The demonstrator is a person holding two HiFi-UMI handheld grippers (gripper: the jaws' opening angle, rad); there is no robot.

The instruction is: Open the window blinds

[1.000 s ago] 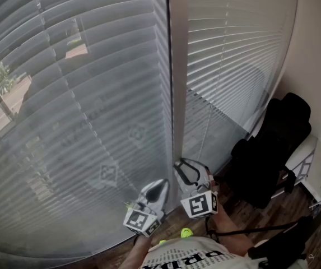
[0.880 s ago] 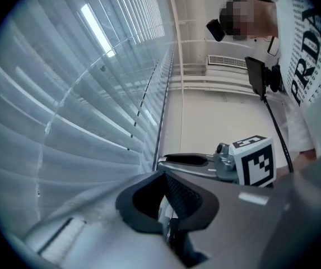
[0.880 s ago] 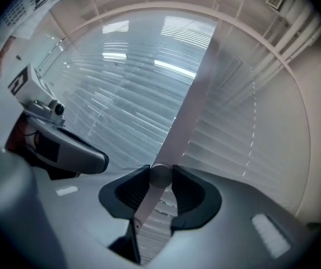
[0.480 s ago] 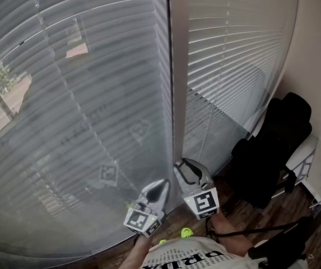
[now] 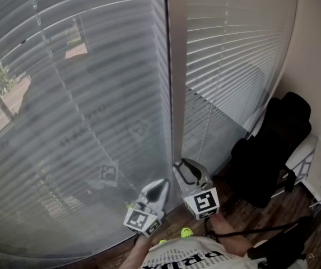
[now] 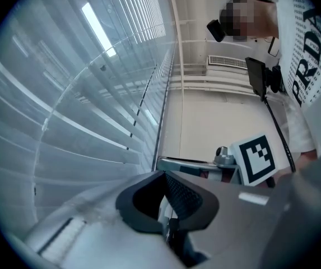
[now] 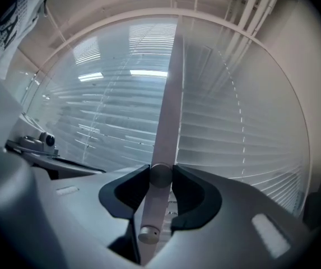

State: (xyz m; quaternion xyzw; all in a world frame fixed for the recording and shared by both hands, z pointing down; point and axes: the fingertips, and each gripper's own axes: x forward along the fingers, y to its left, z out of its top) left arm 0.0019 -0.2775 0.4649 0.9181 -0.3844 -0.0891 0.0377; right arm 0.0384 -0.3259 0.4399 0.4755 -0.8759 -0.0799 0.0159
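Note:
Two grey slatted blinds cover the window: a left blind (image 5: 82,122) through which outdoor shapes show faintly, and a right blind (image 5: 233,49). A grey upright post (image 5: 175,66) stands between them. My right gripper (image 5: 179,163) (image 7: 160,178) points level at the post's foot and is shut on the grey tilt wand (image 7: 166,105), whose lower end sticks out below the pads. Just to its left, my left gripper (image 5: 162,182) (image 6: 164,175) is held close to the left blind (image 6: 65,111). Its pads meet at the tips, and I make out nothing held between them.
A black office chair (image 5: 272,150) stands in the corner right of the window, against a beige wall (image 5: 317,49). A white desk edge (image 5: 317,167) and dark wood floor (image 5: 250,212) lie beyond it. The person's printed shirt (image 5: 188,259) fills the bottom edge.
My right gripper has rolled about its own line with the wand in its jaws; its marker cube has turned. The left blind's slats have shifted slightly. The left gripper has stayed put.

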